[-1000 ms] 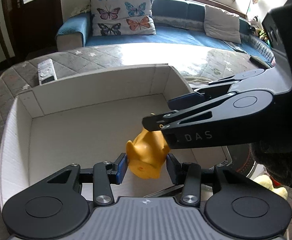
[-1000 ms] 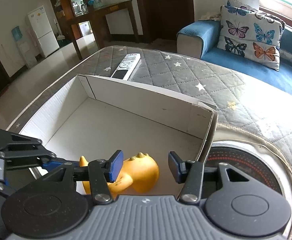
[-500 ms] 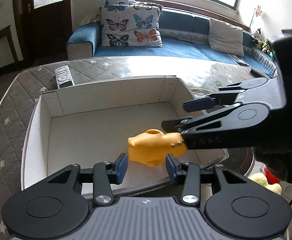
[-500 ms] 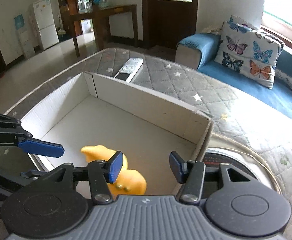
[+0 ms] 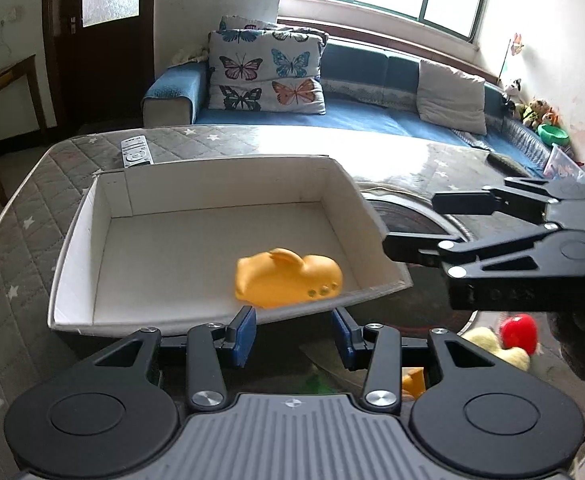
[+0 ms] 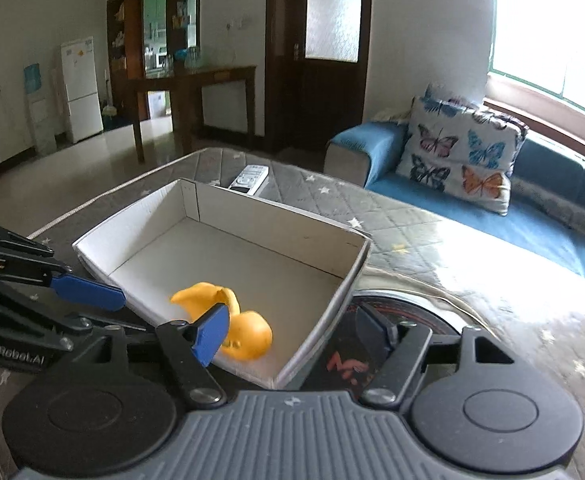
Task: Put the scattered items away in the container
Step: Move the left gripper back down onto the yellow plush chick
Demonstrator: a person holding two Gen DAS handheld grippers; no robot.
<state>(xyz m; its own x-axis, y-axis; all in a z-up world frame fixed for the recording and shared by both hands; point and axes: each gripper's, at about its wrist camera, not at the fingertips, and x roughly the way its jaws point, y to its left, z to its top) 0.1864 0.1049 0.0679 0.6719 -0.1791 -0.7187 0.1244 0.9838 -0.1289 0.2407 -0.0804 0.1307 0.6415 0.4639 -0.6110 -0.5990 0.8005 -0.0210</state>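
Inside the white cardboard box (image 5: 72, 248), near its front-right corner, the orange toy (image 5: 288, 278) lies on its side, free of both tools. Left gripper (image 5: 292, 334) is spread wide and empty. Right gripper (image 6: 292, 330) is likewise spread and empty, beside the box's right wall.

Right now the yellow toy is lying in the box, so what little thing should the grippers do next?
Probably swing the left gripper, which is open and empty, down toward the yellow and red plush toy beside the white box. The orange toy already lies inside, and the plush one is outside.
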